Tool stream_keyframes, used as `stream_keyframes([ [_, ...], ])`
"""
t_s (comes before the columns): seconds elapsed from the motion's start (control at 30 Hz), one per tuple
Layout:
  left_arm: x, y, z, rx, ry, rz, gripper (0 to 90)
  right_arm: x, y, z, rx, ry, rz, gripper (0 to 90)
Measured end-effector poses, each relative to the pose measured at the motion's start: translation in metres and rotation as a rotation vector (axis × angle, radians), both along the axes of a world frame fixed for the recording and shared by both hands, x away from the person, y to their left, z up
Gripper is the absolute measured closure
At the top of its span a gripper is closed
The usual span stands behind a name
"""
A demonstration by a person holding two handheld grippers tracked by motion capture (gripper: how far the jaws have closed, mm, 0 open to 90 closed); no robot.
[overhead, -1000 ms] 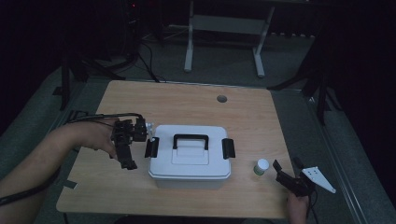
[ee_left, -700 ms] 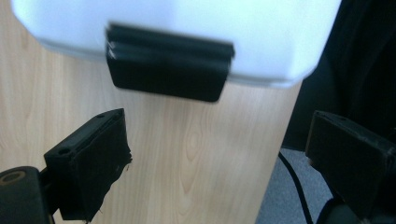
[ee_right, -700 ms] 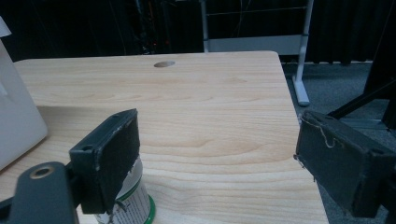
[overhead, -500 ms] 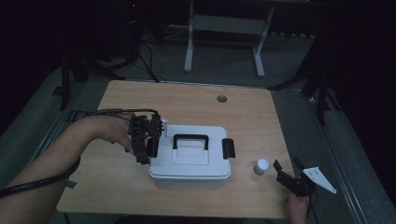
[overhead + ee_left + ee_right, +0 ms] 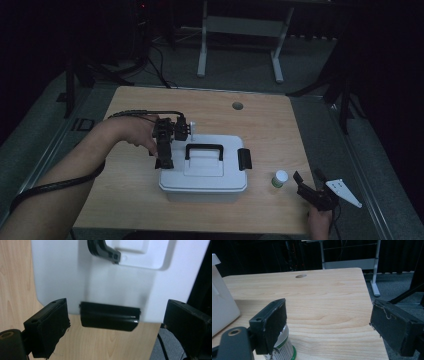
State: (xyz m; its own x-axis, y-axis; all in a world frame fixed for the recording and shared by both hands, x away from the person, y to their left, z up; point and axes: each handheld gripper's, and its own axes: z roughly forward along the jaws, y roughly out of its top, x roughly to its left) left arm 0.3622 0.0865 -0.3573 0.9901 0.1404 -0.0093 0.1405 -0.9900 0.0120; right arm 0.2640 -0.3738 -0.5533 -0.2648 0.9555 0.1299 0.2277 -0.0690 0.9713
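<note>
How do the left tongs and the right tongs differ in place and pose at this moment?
The left tongs hang over the white box, jaws pointing down, astride its black left latch. The right tongs sit low at the table's near right corner, off the box. The left jaws frame the latch; the right jaws stand beside a small white-capped bottle, framing nothing. Both are open, gripping nothing.
</note>
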Motion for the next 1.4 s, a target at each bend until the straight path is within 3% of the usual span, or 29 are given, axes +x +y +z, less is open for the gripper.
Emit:
stream_keyframes([
  [0.47,0.014,-0.022,-0.006,0.015,-0.023,-0.018,5.5,0.000,0.000,0.000,0.003,0.002,0.003,13.1],
  [0.63,0.014,-0.030,-0.010,0.005,-0.012,-0.028,15.8,0.001,0.000,0.000,0.002,0.007,0.004,13.1],
  [0.7,0.013,-0.032,-0.011,0.005,-0.006,-0.025,26.9,0.001,0.000,0.000,0.002,0.007,0.004,13.1],
  [0.73,0.012,-0.035,-0.012,0.013,-0.011,-0.024,26.9,0.001,0.000,0.000,0.001,0.006,0.005,13.1],
  [0.8,0.012,-0.038,-0.013,0.017,0.006,-0.029,41.3,0.001,0.000,-0.001,0.000,0.007,0.006,13.1],
  [1.0,0.009,-0.043,-0.015,0.044,0.011,-0.044,52.4,0.001,0.000,-0.001,0.000,0.011,0.009,13.1],
  [1.3,0.007,-0.048,-0.015,0.086,-0.026,-0.021,61.6,0.002,0.001,-0.001,-0.006,0.015,0.010,13.1],
  [1.4,0.005,-0.051,-0.015,0.101,-0.037,-0.039,64.4,0.002,0.001,-0.001,-0.007,0.016,0.010,13.1],
])
